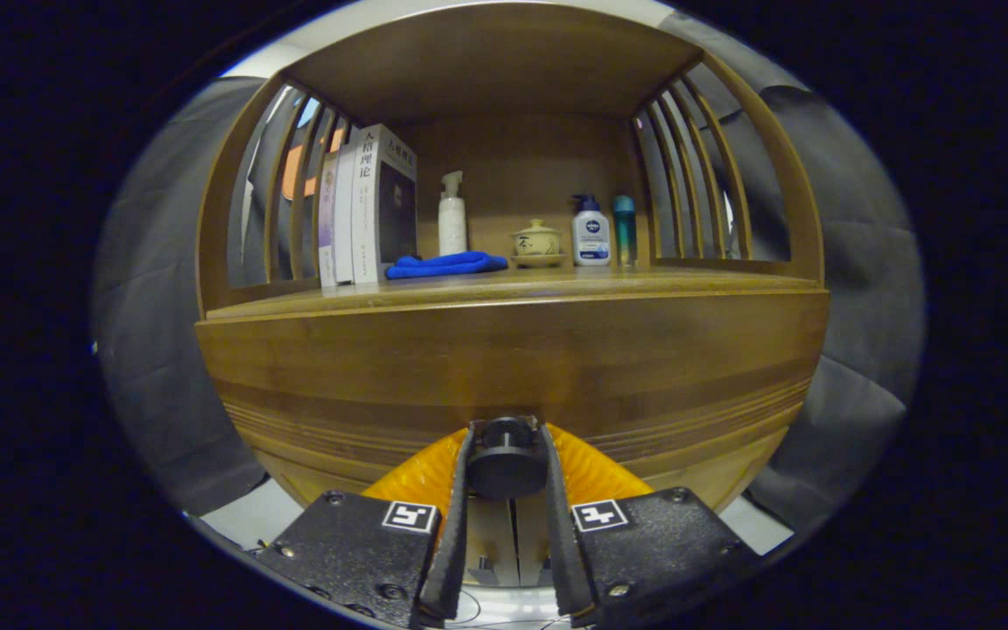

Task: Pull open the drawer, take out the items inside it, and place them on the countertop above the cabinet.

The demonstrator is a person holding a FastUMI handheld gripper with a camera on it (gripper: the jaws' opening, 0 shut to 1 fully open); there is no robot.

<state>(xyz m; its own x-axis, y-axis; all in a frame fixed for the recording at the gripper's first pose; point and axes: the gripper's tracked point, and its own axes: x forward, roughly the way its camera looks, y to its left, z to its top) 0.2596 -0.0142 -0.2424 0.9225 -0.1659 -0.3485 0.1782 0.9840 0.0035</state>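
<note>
My fingers [464, 490] are clamping the round dark drawer knob [505, 462] on the wooden cabinet front [504, 359].

The gripper [507, 455] is level and points straight forward, its two fingers [456, 516] running nearly parallel from the two marker-bearing mounting blocks and converging slightly toward the tips. The jaws are narrowed to a small gap — both fingers press against the sides of the round drawer knob [505, 459], one on each flank. The knob sits between the fingertips, at the far end of the fingers — fully clamped.
</note>
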